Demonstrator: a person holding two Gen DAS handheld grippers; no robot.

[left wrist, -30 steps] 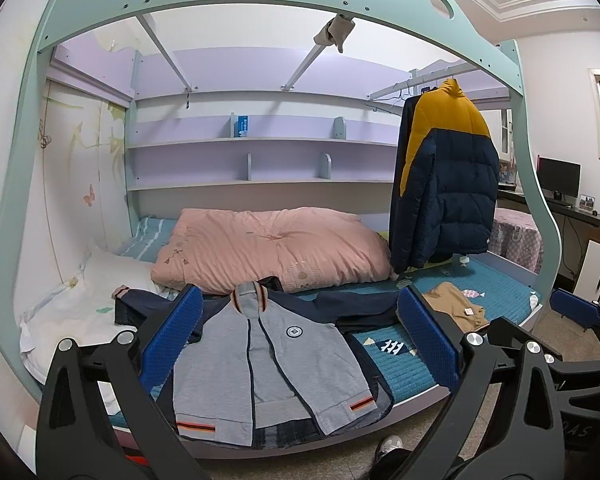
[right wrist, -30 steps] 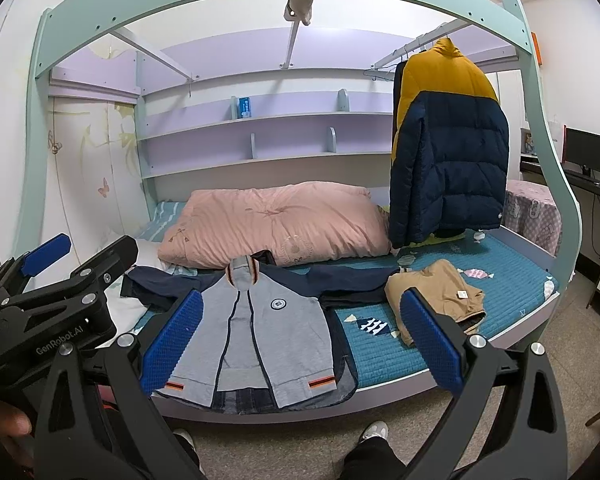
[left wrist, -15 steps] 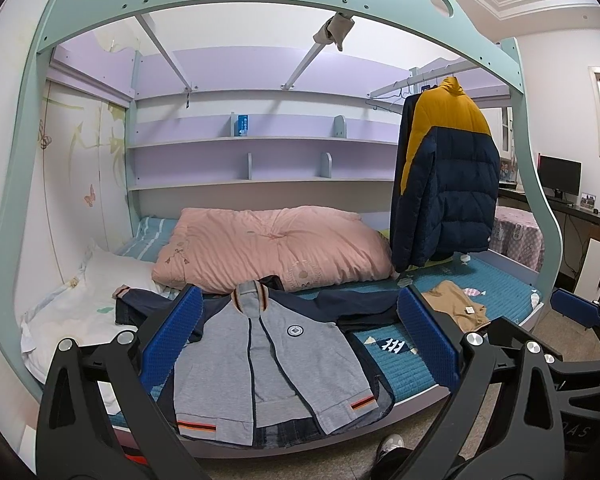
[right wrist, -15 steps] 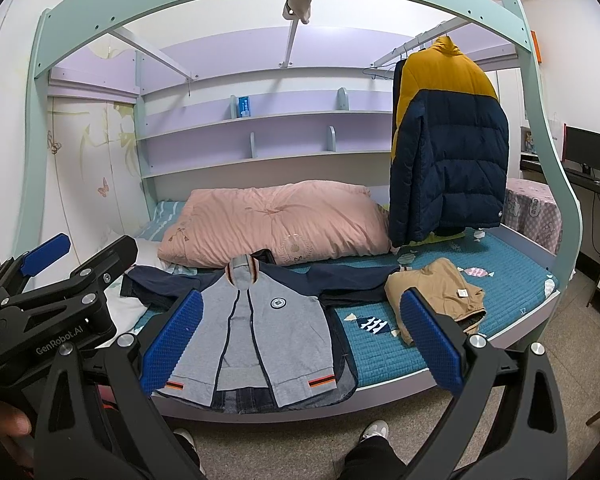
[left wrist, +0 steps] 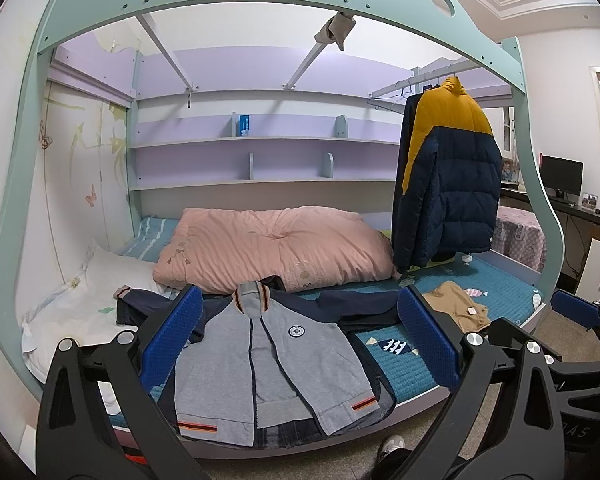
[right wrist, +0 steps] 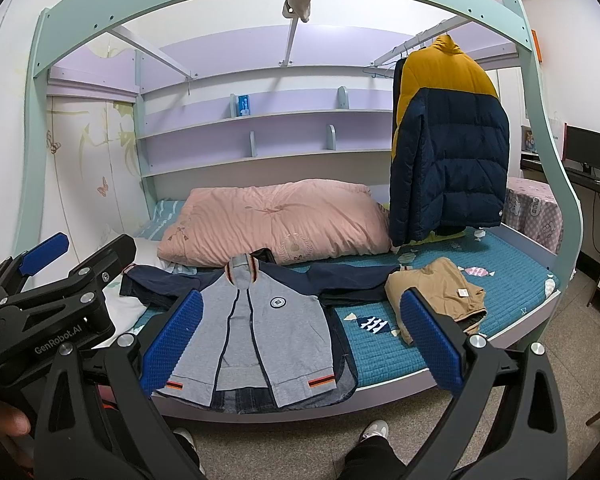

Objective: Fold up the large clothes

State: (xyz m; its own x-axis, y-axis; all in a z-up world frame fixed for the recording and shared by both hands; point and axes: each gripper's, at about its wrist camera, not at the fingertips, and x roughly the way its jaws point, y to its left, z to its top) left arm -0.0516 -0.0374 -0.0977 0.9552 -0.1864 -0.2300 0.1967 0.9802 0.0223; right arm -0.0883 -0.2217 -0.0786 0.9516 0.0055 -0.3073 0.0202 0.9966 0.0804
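Fingers: the left gripper (left wrist: 298,340) stands with its blue pads spread wide and nothing between them; the right gripper (right wrist: 300,336) is likewise spread wide and empty. Both are held off the front edge of the bed (right wrist: 440,372), clear of all cloth.

Left to right along the bed: a white pillow (left wrist: 80,304) lies at the left end. The grey jacket (right wrist: 256,328) with navy sleeves lies flat, front up and zip open, at the front edge left of centre, its hem reaching that edge over a denim garment (right wrist: 240,398). In each wrist view it appears framed between the pads, untouched. Behind it lies a pink quilt (right wrist: 276,220). A tan garment (right wrist: 436,292) lies crumpled toward the right end. A yellow-and-navy puffer jacket (right wrist: 448,144) hangs above.
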